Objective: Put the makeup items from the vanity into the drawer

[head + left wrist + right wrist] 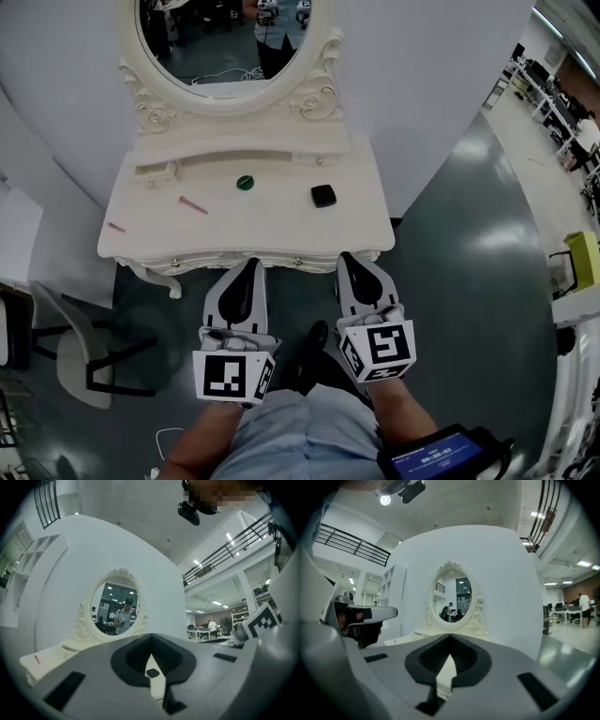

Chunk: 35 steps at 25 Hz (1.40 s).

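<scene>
Head view: steeply down, above vanity front. Both gripper views: level, low, near, facing shared mirror.

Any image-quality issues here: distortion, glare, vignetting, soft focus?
Head view: heavy fisheye bending, the vanity evenly lit and sharp, a pale sheen on the floor at right. Left gripper view: dark circular vignette, the left hand-held gripper close and slightly soft. Right gripper view: same vignette, the ceiling lamp flares at top left, the mirror crisp.
</scene>
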Tool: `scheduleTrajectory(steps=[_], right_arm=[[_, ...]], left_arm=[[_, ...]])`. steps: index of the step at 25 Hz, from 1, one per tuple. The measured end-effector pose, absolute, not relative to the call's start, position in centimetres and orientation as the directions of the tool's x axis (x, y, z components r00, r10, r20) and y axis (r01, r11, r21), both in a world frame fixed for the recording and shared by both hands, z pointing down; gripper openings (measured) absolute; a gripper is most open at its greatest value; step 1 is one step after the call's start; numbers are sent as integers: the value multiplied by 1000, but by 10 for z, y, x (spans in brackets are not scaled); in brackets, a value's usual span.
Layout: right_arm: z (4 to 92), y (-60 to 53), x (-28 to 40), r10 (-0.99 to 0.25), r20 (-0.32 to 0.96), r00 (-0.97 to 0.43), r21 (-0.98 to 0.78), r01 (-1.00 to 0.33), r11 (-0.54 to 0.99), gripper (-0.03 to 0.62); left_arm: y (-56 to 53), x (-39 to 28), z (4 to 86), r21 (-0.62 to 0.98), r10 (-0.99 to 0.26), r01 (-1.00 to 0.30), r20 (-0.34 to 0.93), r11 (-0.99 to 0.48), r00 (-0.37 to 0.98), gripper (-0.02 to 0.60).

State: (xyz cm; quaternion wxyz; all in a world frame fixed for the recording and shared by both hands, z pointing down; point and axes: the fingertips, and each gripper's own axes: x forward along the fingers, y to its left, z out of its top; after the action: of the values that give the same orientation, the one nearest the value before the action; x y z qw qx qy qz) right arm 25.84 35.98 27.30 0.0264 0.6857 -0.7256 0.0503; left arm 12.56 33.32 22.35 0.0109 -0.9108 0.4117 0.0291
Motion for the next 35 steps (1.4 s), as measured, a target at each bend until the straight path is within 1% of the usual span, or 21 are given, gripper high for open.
scheduleTrajectory(steps=[7,13,20,24,27,31,35], right_arm=[[290,310,297,-992,123,-33,-69,-997,25,-2],[298,252,334,-990,135,-47,-93,-995,35,-2],[290,203,374,-990,121,-68,-98,-994,57,-2],[283,176,388,-991,106,-85,-99,-992,75,0],[291,160,388,-986,119,-115,-106,-989,103,0],[313,142,383,-977,165,-133,-110,-987,115,0],[344,133,374,-962,239,-128,-114,-988,103,0]], left_arm=[[283,167,231,-25,-732,-733,-30,-680,680,0],[227,215,228,-52,-722,-722,-14,-690,692,0],[183,261,209,-80,-721,-721,-33,-688,692,0],[163,271,198,-97,-736,-736,-47,-670,675,0],[150,270,200,-102,-756,-756,-38,-647,653,0],[132,267,215,-86,-768,-766,-11,-637,641,0],[116,263,237,-47,-761,-759,30,-649,649,0]])
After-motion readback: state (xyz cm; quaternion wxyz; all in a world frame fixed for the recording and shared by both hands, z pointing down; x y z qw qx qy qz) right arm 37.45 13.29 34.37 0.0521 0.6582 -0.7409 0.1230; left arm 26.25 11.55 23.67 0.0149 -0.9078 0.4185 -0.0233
